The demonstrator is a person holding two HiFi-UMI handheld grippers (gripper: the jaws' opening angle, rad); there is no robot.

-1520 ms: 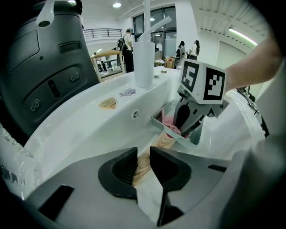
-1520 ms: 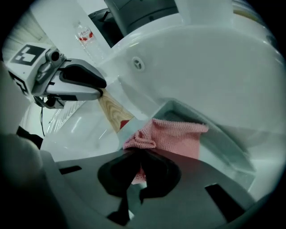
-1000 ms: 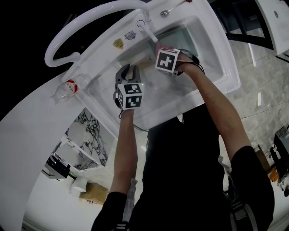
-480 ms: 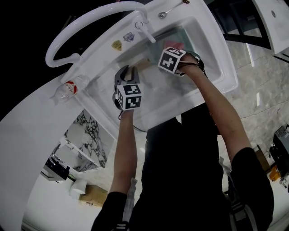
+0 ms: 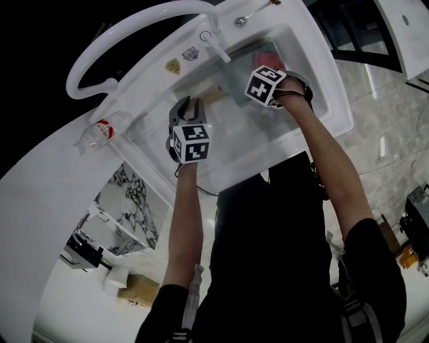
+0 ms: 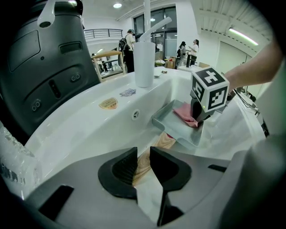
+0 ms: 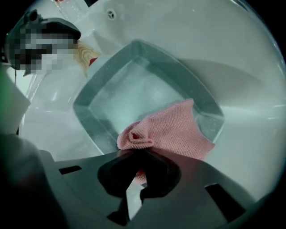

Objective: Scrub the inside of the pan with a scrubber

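Right gripper (image 7: 136,166) clenched on pink scrubber (image 7: 174,127) — pan (image 7: 125,89) straight ahead of its jaws, in sink (image 7: 250,67). Left gripper (image 6: 143,162) pinches wooden handle (image 6: 164,142) — pan extends away from it.

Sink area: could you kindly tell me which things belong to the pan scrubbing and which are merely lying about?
In use: pan; its wooden handle, held in the left gripper; pink scrubber, held in the right gripper.
Lying about: plastic bottle; spoon.
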